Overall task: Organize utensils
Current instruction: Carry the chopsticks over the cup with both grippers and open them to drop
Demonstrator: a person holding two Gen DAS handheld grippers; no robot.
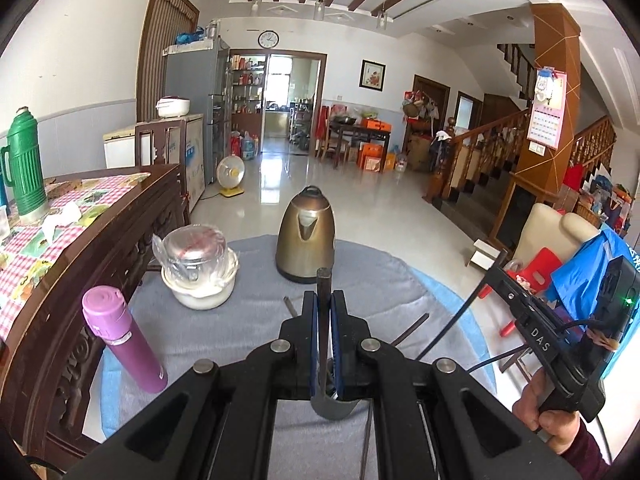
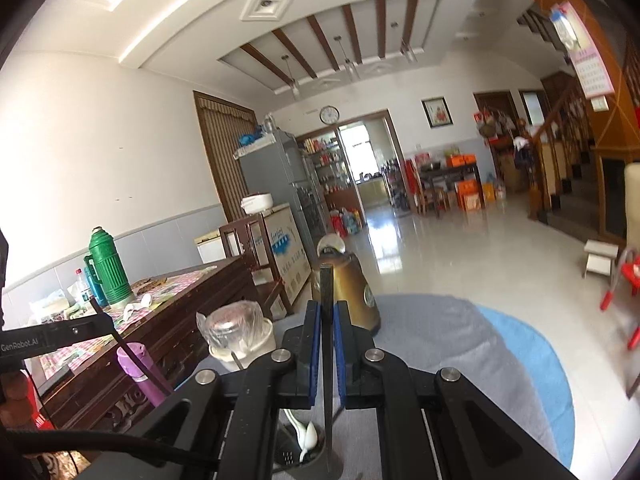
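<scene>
My left gripper (image 1: pixel 324 300) is shut on a dark, flat utensil handle (image 1: pixel 323 292) that stands upright between its blue pads; a grey metal end shows below them. My right gripper (image 2: pixel 326 310) is shut on a dark chopstick (image 2: pixel 326 280), held upright over a grey utensil holder (image 2: pixel 298 458) with a white spoon (image 2: pixel 306 436) in it. The right gripper's body shows at the right of the left wrist view (image 1: pixel 560 344). More dark chopsticks (image 1: pixel 412 328) lie on the grey cloth.
A bronze kettle (image 1: pixel 306 236) stands at the far side of the round table (image 1: pixel 240 340). A white bowl stack under plastic (image 1: pixel 198 276) and a purple flask (image 1: pixel 124 344) stand to the left. A dark wooden table (image 1: pixel 80 280) with a green thermos (image 1: pixel 24 164) adjoins.
</scene>
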